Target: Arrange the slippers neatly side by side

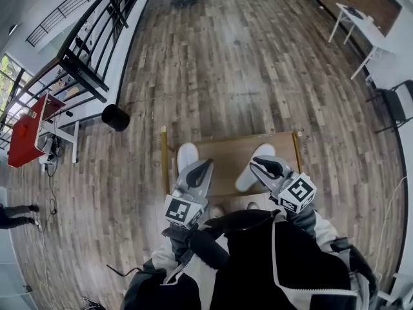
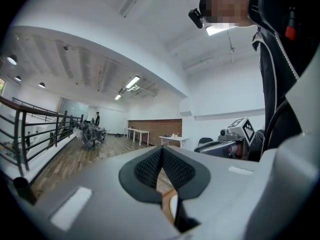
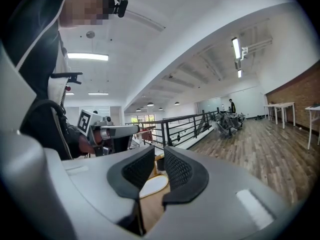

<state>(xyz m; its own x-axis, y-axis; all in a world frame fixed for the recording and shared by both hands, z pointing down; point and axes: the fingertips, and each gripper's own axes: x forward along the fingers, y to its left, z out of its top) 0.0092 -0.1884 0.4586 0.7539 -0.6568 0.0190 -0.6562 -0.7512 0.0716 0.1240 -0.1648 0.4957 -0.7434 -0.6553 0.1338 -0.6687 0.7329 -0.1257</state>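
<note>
Two white slippers lie apart on a low wooden board (image 1: 226,148) on the floor: the left slipper (image 1: 186,154) near its left edge, the right slipper (image 1: 247,179) further right and slightly angled. My left gripper (image 1: 206,166) hovers above and just right of the left slipper, its pads (image 2: 172,170) pressed together with nothing between them. My right gripper (image 1: 258,165) hangs over the right slipper with its jaws a little apart and empty. In the right gripper view a slipper (image 3: 152,185) shows far below through the gap of my right gripper (image 3: 159,166).
A black bin (image 1: 115,117) stands on the plank floor left of the board. A black railing (image 1: 97,24) runs along the far left, with a red desk (image 1: 26,134) beyond it. White tables (image 1: 361,24) and a chair (image 1: 397,105) stand at the right.
</note>
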